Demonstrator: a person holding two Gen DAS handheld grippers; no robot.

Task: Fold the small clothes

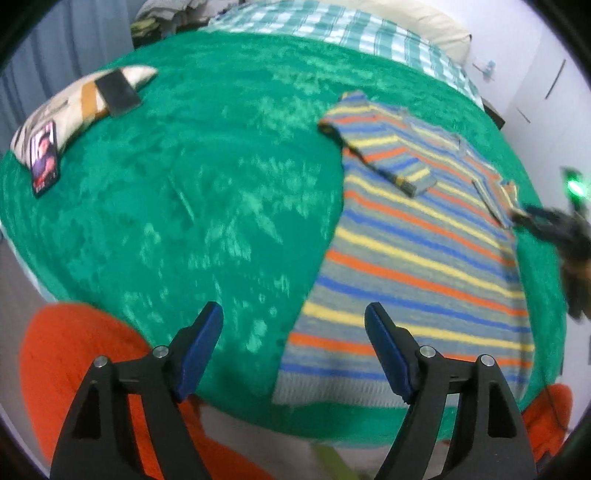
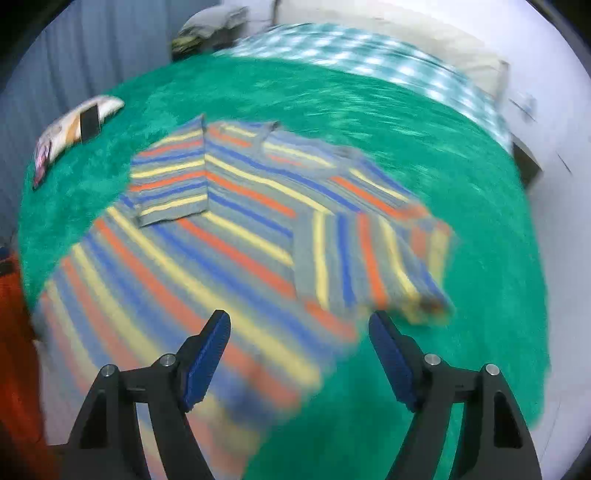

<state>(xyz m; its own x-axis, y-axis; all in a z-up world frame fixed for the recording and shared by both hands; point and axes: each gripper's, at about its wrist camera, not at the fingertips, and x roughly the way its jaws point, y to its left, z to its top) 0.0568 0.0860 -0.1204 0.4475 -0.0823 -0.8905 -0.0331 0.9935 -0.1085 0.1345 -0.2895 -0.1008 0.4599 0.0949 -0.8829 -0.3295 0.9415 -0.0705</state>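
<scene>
The left gripper (image 1: 293, 325) has its jaws spread wide and holds nothing; its blue pads hang above the near edge of the bed, one over the green blanket (image 1: 207, 184), the other over the hem of the striped sweater (image 1: 417, 251), and whether that pad touches the knit cannot be told. The right gripper (image 2: 299, 334) is likewise released, jaws wide apart and empty, poised over the sweater's (image 2: 229, 229) lower right side with the folded right sleeve (image 2: 365, 258) just beyond its fingertips. The right wrist view is smeared by motion blur, so the sleeve's cuff and the hem are hard to make out, and the sweater's near edge is cut off behind the gripper arms. In the left wrist view the right gripper (image 1: 517, 218) shows only as a dark blur at the frame's right edge, beside the sleeve. The sweater lies flat on the blanket, its long axis running from the hem at the near edge to the collar pointing away toward the checked sheet (image 1: 332, 26); both sleeves are folded inward across the chest. A patterned pillow (image 1: 74, 107) lies well apart at the far left
</scene>
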